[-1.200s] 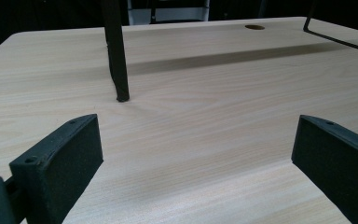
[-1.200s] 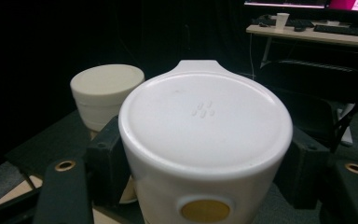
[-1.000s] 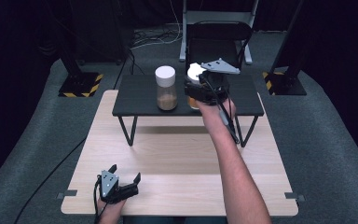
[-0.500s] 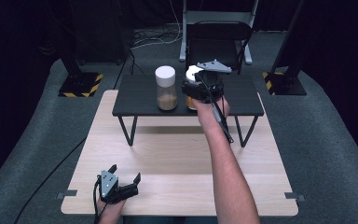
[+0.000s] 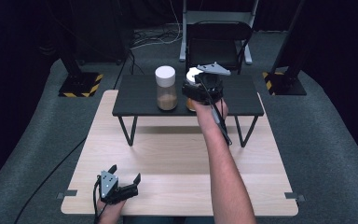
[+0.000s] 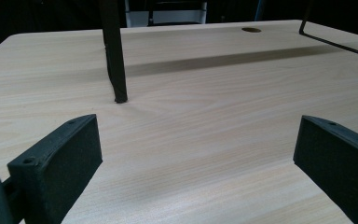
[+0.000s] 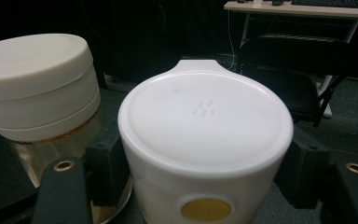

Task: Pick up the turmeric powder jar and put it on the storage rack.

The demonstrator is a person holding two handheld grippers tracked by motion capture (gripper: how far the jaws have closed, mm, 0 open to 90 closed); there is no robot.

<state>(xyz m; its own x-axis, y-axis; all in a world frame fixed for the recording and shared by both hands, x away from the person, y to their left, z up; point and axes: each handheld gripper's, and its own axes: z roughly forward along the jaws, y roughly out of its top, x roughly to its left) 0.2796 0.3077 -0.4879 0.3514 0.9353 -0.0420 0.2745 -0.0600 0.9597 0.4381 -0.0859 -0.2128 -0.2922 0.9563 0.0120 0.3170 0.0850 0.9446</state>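
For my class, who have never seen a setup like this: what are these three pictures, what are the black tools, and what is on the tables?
A person holds a hand-operated gripper in each hand; each carries its own camera. The high view looks down from above. The left gripper rests open on the wooden table, and its view shows its two black fingers wide apart. The right gripper reaches over the small black table; in its view, its fingers sit tight against both sides of a white-lidded container, gripping it. Beside it stands a clear jar with a white lid and brown contents.

Black chair (image 5: 219, 44), perhaps a desk (image 7: 303, 9)
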